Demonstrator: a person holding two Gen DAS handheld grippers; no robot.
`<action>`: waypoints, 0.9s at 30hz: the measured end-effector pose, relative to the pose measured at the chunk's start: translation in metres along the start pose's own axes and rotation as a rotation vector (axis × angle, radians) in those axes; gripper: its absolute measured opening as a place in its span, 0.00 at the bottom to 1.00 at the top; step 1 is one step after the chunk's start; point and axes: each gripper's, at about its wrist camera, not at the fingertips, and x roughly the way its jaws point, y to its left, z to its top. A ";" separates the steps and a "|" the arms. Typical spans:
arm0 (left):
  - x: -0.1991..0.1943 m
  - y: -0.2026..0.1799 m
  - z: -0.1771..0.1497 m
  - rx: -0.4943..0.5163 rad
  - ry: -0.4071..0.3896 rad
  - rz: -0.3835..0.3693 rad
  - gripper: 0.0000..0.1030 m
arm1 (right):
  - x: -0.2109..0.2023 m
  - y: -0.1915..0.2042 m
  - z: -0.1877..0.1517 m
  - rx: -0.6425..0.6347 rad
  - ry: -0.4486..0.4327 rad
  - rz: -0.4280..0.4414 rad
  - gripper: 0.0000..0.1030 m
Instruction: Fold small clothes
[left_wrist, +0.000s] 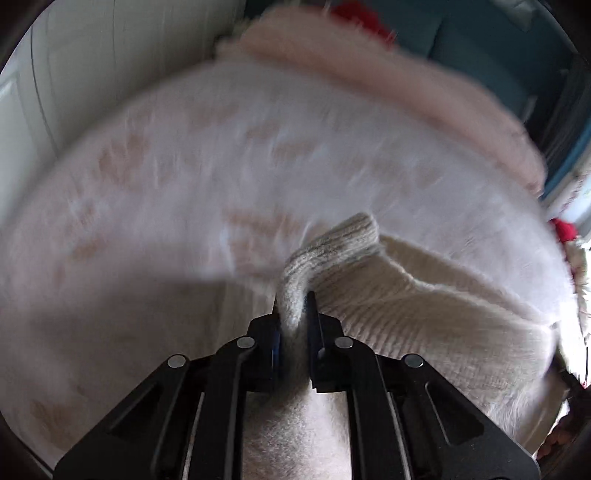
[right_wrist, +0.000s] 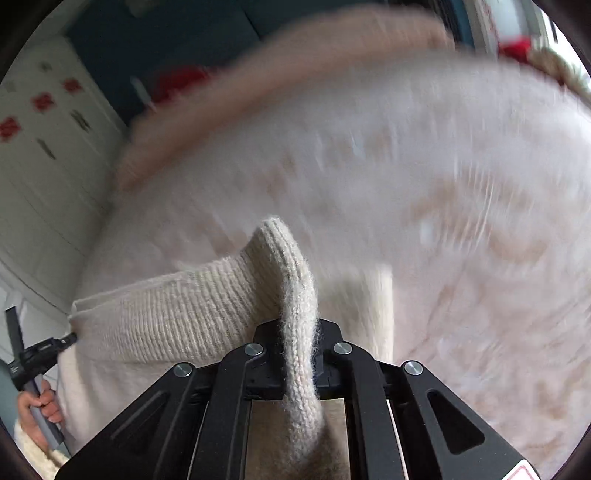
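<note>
A cream ribbed knit garment hangs stretched between my two grippers above a fluffy pale pink blanket. My left gripper is shut on one ribbed corner of it. My right gripper is shut on another ribbed corner of the same garment. The left gripper also shows at the far left of the right wrist view, pinching the garment's edge. The background is blurred by motion.
The pale pink blanket with a faint pattern covers the surface below. A darker pink border runs along its far edge. Red items and teal furniture lie beyond. White cabinet doors stand at left.
</note>
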 end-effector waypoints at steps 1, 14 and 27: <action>0.012 0.000 -0.005 0.002 0.025 0.022 0.09 | 0.014 -0.006 -0.004 0.021 0.035 -0.007 0.07; 0.004 -0.002 -0.006 0.031 -0.001 0.025 0.14 | -0.016 -0.004 0.003 -0.007 -0.041 -0.057 0.16; -0.019 -0.102 -0.079 0.163 0.013 -0.102 0.14 | -0.002 0.183 -0.099 -0.411 0.090 0.231 0.05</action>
